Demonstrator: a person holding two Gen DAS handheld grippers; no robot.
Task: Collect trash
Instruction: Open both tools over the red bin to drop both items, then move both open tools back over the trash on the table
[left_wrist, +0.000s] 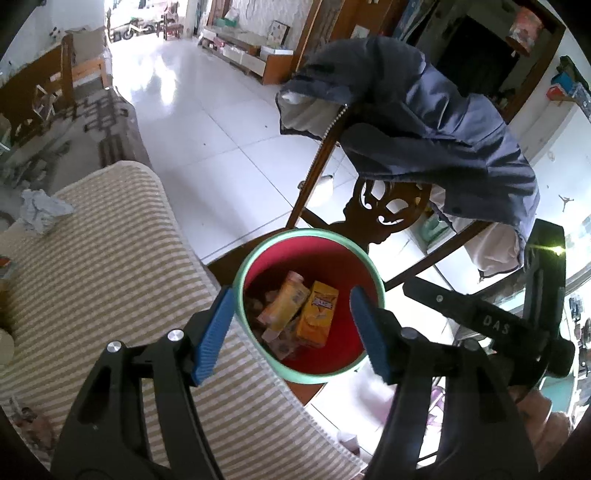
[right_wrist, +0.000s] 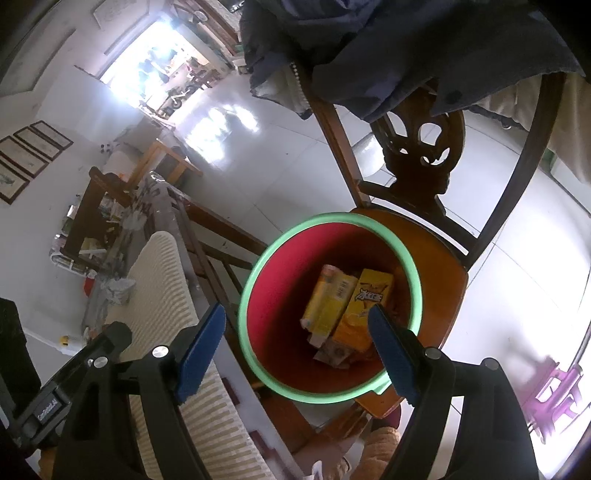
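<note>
A red bin with a green rim (left_wrist: 255, 254) (right_wrist: 258, 273) stands on a wooden chair seat (right_wrist: 439, 280). Inside it lie a yellow drink carton (left_wrist: 284, 306) (right_wrist: 327, 302), an orange drink carton (left_wrist: 317, 317) (right_wrist: 365, 314) and some wrappers at the bottom. My left gripper (left_wrist: 291, 291) hangs open above the bin's mouth, its blue pads (left_wrist: 216, 332) apart with nothing between them. My right gripper (right_wrist: 297, 308) is open over the same bin and holds nothing. A crumpled grey paper (left_wrist: 42, 214) (right_wrist: 118, 290) lies on the striped cloth.
The striped beige cloth (left_wrist: 122, 266) (right_wrist: 166, 295) covers a surface left of the bin. A blue jacket (left_wrist: 443, 122) drapes over the carved chair back (left_wrist: 388, 210). White tiled floor (left_wrist: 207, 122) stretches beyond. The black body of the right-hand tool (left_wrist: 484, 317) shows at the right edge.
</note>
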